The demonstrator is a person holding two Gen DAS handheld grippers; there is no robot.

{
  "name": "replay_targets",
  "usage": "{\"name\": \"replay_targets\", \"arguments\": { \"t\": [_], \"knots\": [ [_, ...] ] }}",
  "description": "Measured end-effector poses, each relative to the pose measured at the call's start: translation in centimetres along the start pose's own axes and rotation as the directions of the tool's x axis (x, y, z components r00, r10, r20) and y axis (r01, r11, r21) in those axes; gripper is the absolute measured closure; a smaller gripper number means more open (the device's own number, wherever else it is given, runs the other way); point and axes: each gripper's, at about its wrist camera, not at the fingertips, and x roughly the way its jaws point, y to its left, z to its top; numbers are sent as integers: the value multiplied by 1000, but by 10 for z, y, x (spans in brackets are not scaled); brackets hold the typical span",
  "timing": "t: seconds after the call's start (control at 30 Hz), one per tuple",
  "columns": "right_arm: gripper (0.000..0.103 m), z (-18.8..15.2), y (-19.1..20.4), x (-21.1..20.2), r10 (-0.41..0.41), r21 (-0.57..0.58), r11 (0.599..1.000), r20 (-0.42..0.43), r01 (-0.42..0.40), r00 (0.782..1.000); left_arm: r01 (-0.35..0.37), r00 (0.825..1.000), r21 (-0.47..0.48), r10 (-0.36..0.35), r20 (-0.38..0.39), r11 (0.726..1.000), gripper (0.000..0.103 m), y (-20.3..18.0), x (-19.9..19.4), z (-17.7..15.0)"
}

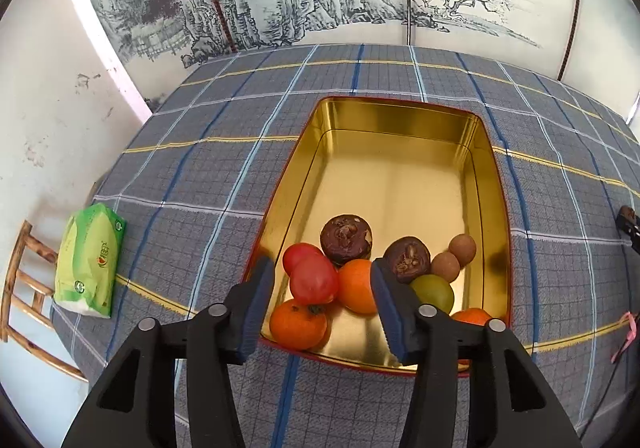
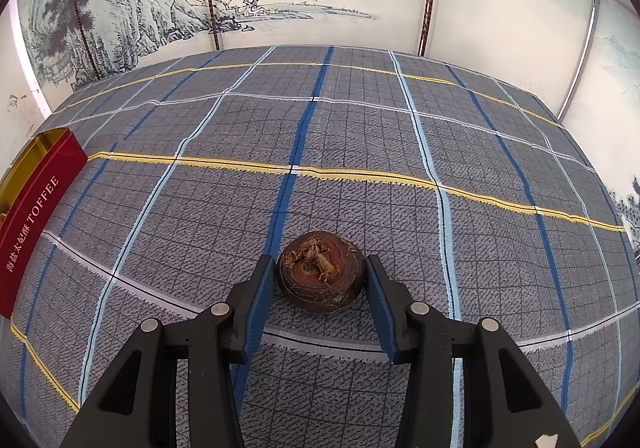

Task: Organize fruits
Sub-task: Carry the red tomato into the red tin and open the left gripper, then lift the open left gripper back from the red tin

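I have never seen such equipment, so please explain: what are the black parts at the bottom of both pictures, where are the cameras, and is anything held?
There is no robot. A person holds a pair of tongs in each hand, and each carries a camera looking forward along its two fingers.

The left tongs are open above a gold tin on a checked tablecloth. The tin holds oranges, red and green fruits and dark brown ones. Nothing is held.

The right tongs have their blue pads against a brown water chestnut that sits on the cloth, so they grip it. The same tin's red wall shows at the left.
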Motion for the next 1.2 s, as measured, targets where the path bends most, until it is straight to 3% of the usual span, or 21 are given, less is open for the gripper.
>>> {"name": "replay_targets", "arguments": {
  "t": [0.27, 0.57, 1.2],
  "knots": [
    [60, 1, 0, 1, 0, 0, 1000, 0, 0, 1000, -16, 999, 3, 16, 33, 1000, 50, -4, -11, -8],
    [60, 0, -1, 0, 0, 0, 1000, 0, 0, 1000, -19, 997, 15, 18, 74, 1000, 40, -6, -24, -20],
    [64, 3, 1, 1, -27, 18, 999, -14, 27, 1000, 18, 998, -17, -17, 54, 1000, 30, -4, -27, -47]
  ]
}}
